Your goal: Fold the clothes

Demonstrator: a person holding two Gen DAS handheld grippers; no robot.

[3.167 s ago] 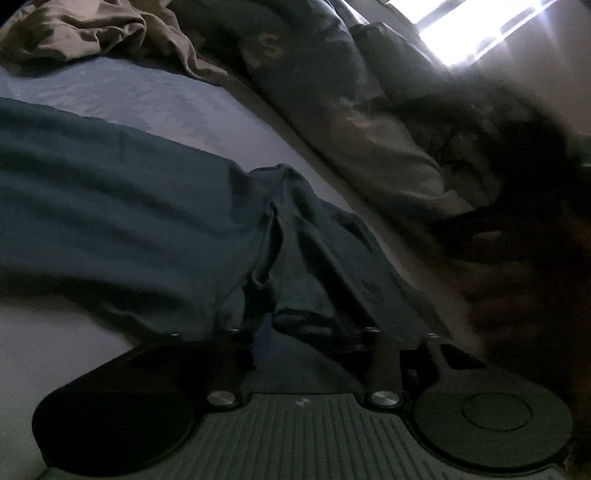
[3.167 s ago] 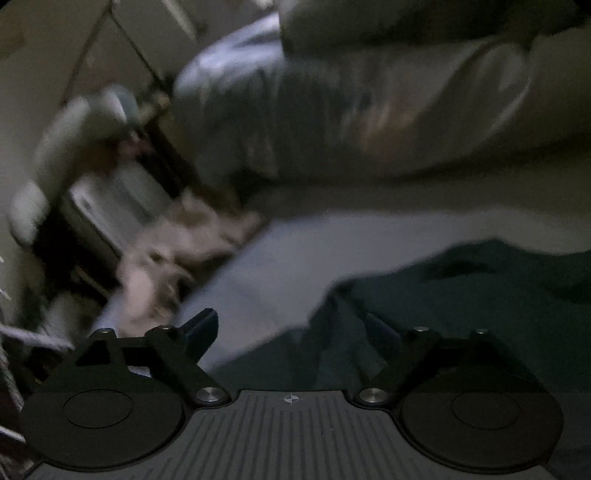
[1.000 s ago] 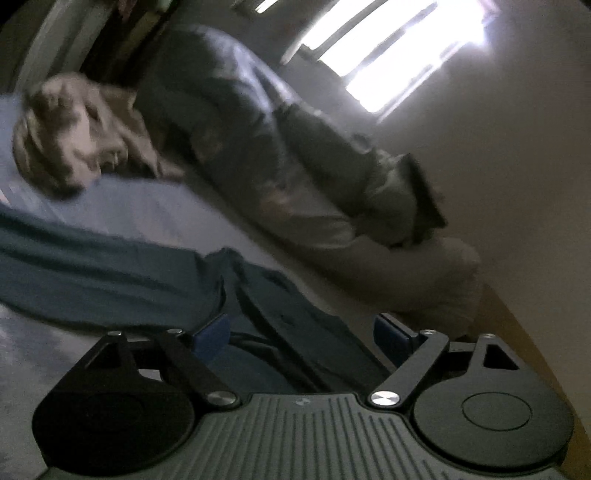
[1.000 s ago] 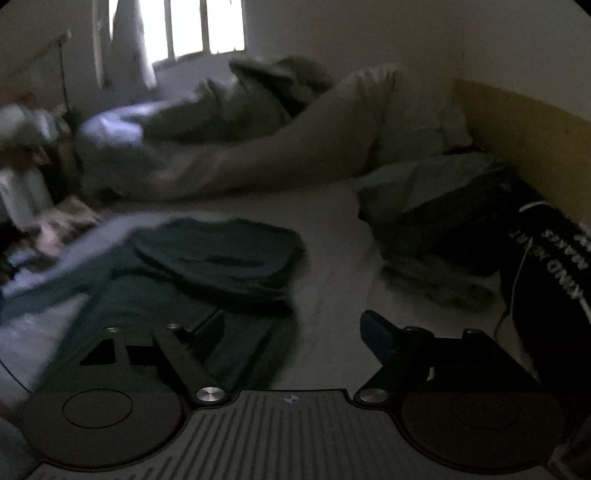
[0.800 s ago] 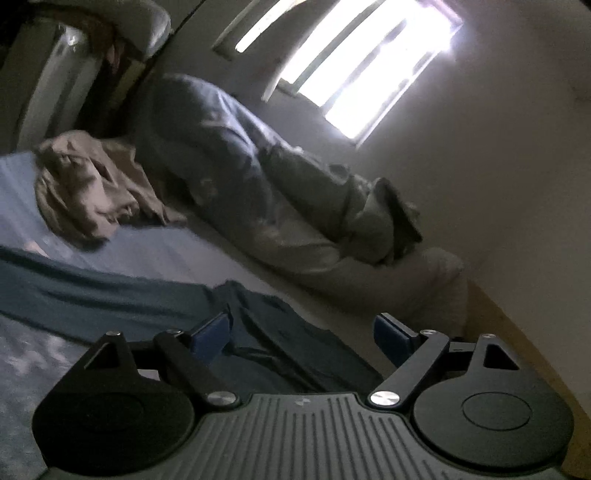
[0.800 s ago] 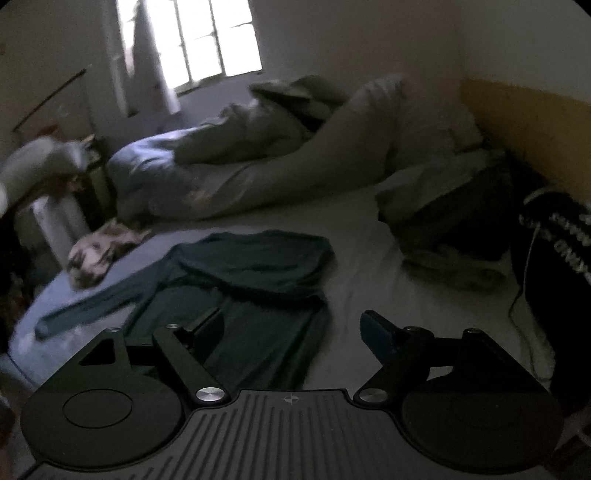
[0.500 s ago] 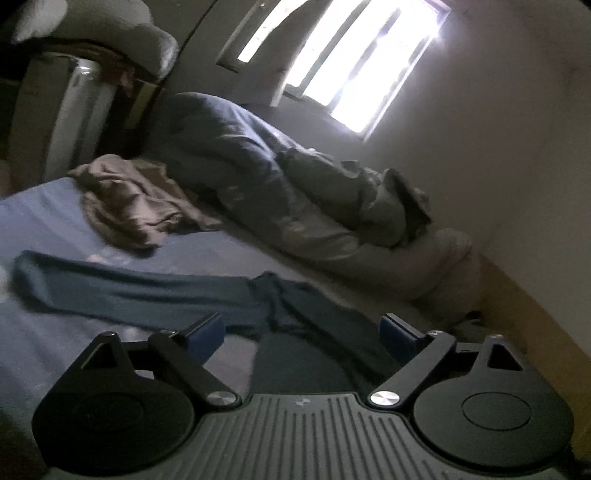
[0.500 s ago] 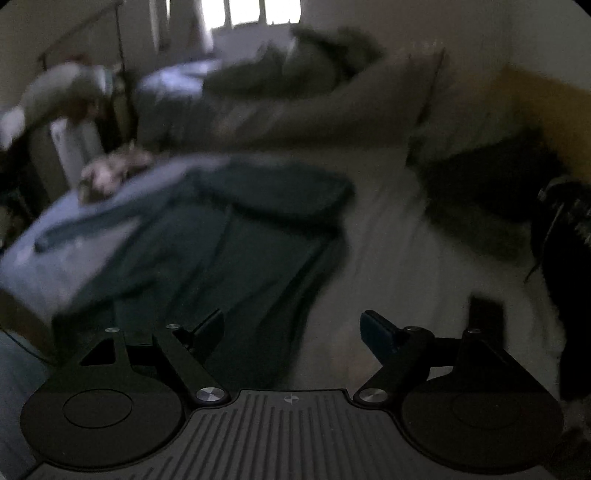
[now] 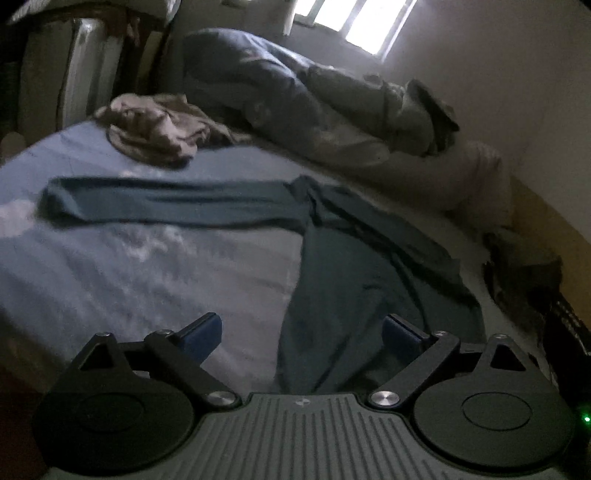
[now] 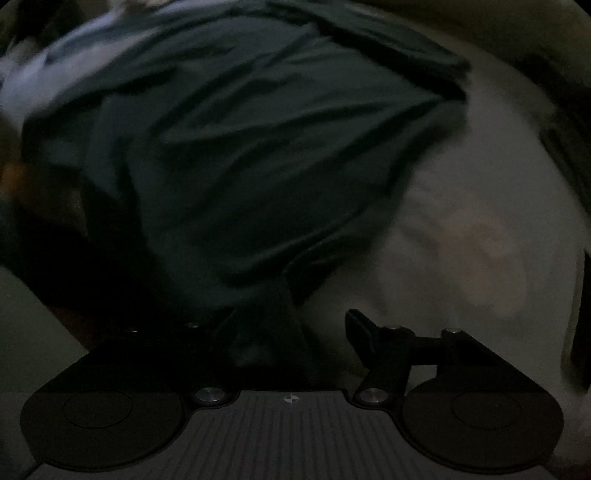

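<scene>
The bed (image 9: 110, 266) fills both my views, its pale blue sheet bare on the near left in the left view and greyish to the right in the right view. Along its far side lies a long heap of bedding (image 9: 325, 110), with a window (image 9: 354, 22) bright above it. A crumpled tan cloth (image 9: 159, 129) sits on the sheet near the far left corner, well apart from the shirt.

The dark teal shirt (image 9: 369, 273) lies spread flat in the middle of the bed. One sleeve (image 9: 170, 203) stretches straight out to the left in the left view; the body runs down toward me and reaches under my left tongs. In the right view the shirt (image 10: 240, 147) fills most of the frame, wrinkled, its hem bunched right at my tongs.

My left tongs (image 9: 301, 332) hang over the shirt's near edge, and the jaws have just been opening; they stand wide, the blue pads clear of any cloth, nothing between them.

My right tongs (image 10: 291, 328) point steeply down at the hem. Their jaws have just been closing, and a fold of the shirt rises between them. The left finger is lost in the dark, so I cannot tell whether the pads press the cloth yet.
</scene>
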